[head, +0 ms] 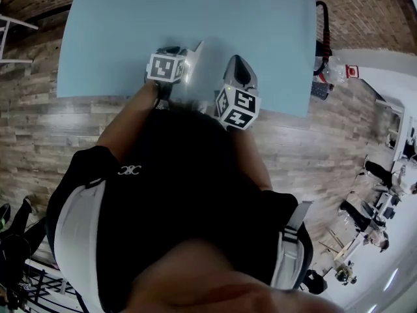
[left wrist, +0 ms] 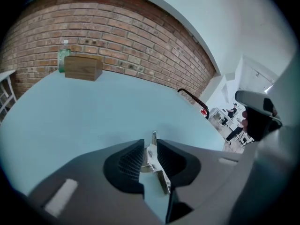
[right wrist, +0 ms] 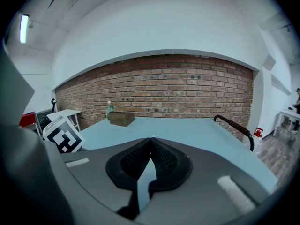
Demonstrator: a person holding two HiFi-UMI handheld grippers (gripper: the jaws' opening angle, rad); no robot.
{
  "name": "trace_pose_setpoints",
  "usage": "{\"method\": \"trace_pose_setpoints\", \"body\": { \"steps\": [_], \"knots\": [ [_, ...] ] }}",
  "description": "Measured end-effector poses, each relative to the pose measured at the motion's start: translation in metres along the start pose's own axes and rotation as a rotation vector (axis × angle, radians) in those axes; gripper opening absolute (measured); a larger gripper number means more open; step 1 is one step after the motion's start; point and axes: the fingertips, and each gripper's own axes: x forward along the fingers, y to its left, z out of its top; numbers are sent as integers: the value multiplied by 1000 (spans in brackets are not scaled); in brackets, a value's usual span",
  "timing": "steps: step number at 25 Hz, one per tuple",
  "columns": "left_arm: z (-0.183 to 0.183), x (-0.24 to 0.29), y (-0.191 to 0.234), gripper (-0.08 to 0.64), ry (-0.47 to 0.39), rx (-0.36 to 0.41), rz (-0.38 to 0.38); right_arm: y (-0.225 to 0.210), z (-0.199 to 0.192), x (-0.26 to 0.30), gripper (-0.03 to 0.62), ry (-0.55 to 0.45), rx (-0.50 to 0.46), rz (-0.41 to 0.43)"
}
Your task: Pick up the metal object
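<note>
The metal object (left wrist: 151, 159), a thin shiny angled piece, stands on edge between the jaws of my left gripper (left wrist: 150, 150). The pads sit slightly apart on either side of it and do not clamp it. In the head view its bright tip (head: 196, 48) pokes out past the left gripper (head: 186, 60), low over the light blue table (head: 195, 12) near its front edge. My right gripper (right wrist: 150, 143) is shut, pads meeting at the tips with nothing between them. It hovers just right of the left one, seen in the head view as the right gripper (head: 238, 64).
A wooden box (left wrist: 83, 68) and a green bottle (left wrist: 63, 55) stand at the table's far edge by the brick wall; the right gripper view shows the box (right wrist: 121, 118) too. A black bar with a red grip (right wrist: 234, 125) rises at the table's right edge.
</note>
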Motion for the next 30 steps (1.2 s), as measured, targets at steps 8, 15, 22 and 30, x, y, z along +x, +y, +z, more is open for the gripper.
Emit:
{"method": "trace_pose_setpoints", "body": {
  "steps": [8,15,22,30],
  "knots": [
    [-22,16,1,133,71,-93,-49,-18,-6,4,14,12,18,21],
    [-33,29,0,133,129,-130,-131,-33,-9,2,15,16,21,1],
    [-44,42,-5,81,217,-144,-211,-43,-9,0,14,17,-23,-13],
    [-44,49,-11,64,215,-277,-314,-47,-16,3,15,34,-50,-13]
  ]
}}
